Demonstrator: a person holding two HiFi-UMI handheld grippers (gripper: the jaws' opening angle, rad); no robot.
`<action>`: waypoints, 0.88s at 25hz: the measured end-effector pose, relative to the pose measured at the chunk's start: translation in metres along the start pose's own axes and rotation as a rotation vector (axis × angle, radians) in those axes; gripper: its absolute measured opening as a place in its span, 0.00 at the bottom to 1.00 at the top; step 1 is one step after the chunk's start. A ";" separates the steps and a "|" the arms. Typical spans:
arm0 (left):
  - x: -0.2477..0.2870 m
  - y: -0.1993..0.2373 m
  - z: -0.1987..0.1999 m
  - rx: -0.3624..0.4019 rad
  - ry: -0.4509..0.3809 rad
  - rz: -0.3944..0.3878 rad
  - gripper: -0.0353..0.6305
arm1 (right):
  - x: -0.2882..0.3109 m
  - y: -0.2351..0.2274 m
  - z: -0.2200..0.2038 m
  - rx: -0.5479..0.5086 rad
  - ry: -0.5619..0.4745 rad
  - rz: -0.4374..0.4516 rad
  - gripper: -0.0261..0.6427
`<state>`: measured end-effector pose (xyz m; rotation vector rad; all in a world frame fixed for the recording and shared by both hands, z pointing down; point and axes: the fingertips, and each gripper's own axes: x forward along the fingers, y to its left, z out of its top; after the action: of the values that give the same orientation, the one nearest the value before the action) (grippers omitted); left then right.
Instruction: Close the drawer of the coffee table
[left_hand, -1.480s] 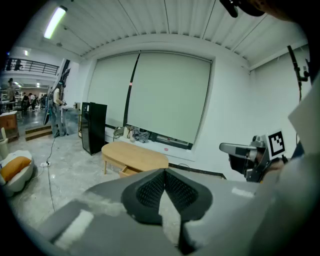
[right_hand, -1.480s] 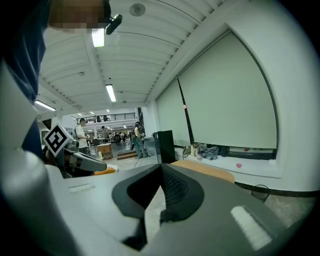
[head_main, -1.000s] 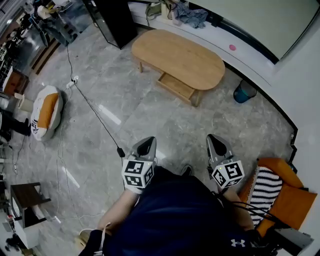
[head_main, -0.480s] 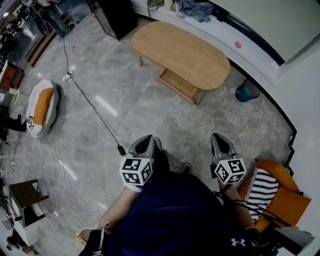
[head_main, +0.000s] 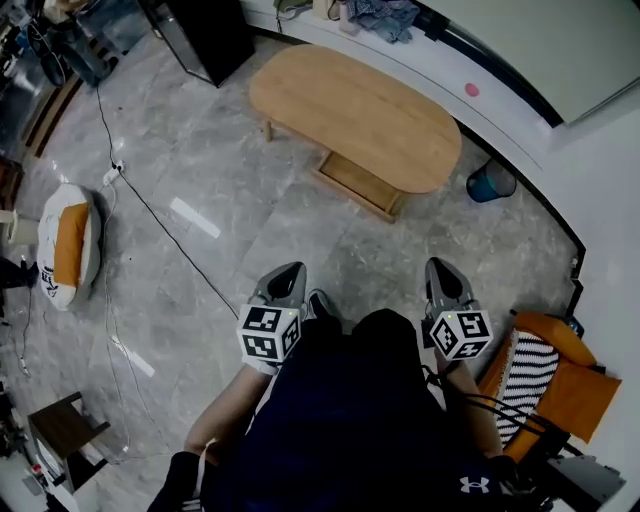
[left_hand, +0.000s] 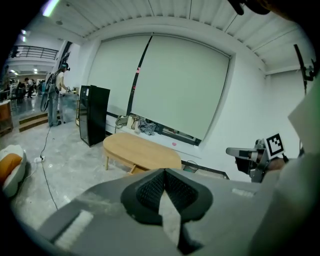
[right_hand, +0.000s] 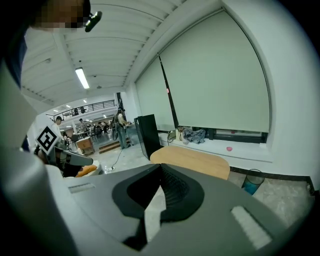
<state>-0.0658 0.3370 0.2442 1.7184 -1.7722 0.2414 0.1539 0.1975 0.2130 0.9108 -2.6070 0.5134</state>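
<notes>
Both tongs are fully closed and empty: the left tongs (head_main: 288, 275) and the right tongs (head_main: 441, 270) are held side by side above the floor (head_main: 200, 180), in front of the person's torso, each with its pads pressed together on nothing. The coffee table (head_main: 355, 105) stands on the floor well ahead of both tongs, near the white ledge (head_main: 470, 70) along the wall. Its drawer (head_main: 357, 184) is open — it projects from under the tabletop's near long edge, toward the right-hand end, with a blue bin (head_main: 489, 183) on the floor near that end.
</notes>
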 end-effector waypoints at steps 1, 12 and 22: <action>0.007 0.010 0.003 0.006 0.011 -0.004 0.06 | 0.007 0.000 0.001 0.004 0.002 -0.013 0.04; 0.112 0.056 0.025 0.042 0.141 -0.027 0.06 | 0.087 -0.067 -0.036 0.059 0.115 -0.108 0.04; 0.228 0.088 0.050 0.136 0.230 -0.003 0.06 | 0.185 -0.131 -0.042 0.104 0.173 -0.048 0.04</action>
<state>-0.1488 0.1324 0.3599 1.7111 -1.6156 0.5470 0.1092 0.0221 0.3567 0.9151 -2.4164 0.6892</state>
